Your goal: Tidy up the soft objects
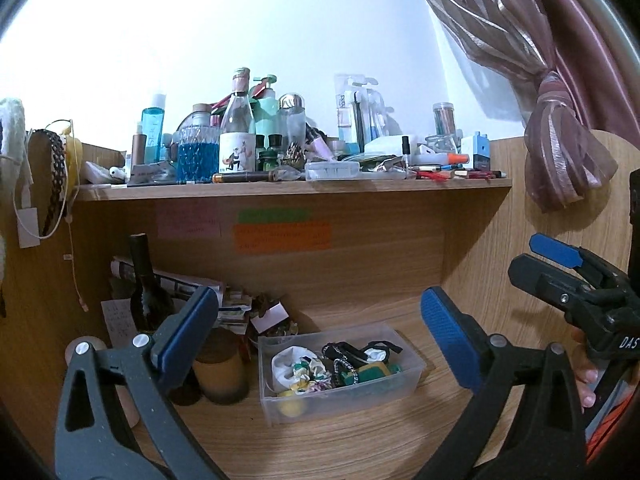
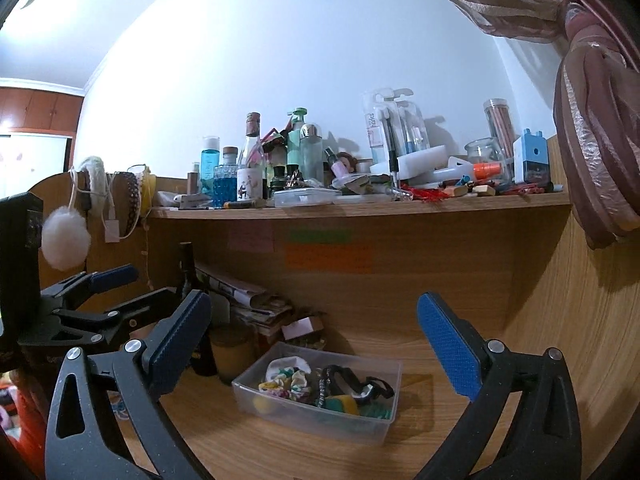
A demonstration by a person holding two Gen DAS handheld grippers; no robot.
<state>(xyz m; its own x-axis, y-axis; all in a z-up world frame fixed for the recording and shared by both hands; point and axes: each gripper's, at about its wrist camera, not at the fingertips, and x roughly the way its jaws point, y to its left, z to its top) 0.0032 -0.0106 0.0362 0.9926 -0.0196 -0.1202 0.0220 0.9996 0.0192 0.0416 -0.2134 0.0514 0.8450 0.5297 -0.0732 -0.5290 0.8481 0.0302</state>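
A clear plastic box [image 1: 404, 388] [image 2: 384, 424] sits on the wooden desk and holds several soft items: a patterned white scrunchie [image 1: 294, 366] [image 2: 286, 376], black bands [image 1: 348, 352] [image 2: 348, 380] and a green and yellow piece [image 1: 372, 372] [image 2: 342, 403]. My left gripper [image 1: 320, 332] is open and empty, above and in front of the box. My right gripper [image 2: 316, 340] is open and empty, also short of the box. Each gripper shows at the edge of the other's view, the right one in the left wrist view [image 1: 560, 264], the left one in the right wrist view [image 2: 100, 284].
A dark bottle [image 1: 146, 292] [image 2: 188, 268], a brown jar [image 1: 220, 372] [image 2: 232, 350] and stacked papers [image 1: 180, 280] stand left of the box. A cluttered shelf [image 1: 280, 190] [image 2: 360, 206] runs above. Headbands [image 1: 56, 176] [image 2: 132, 196] and a white pompom [image 2: 66, 238] hang left. A curtain [image 1: 560, 152] hangs right.
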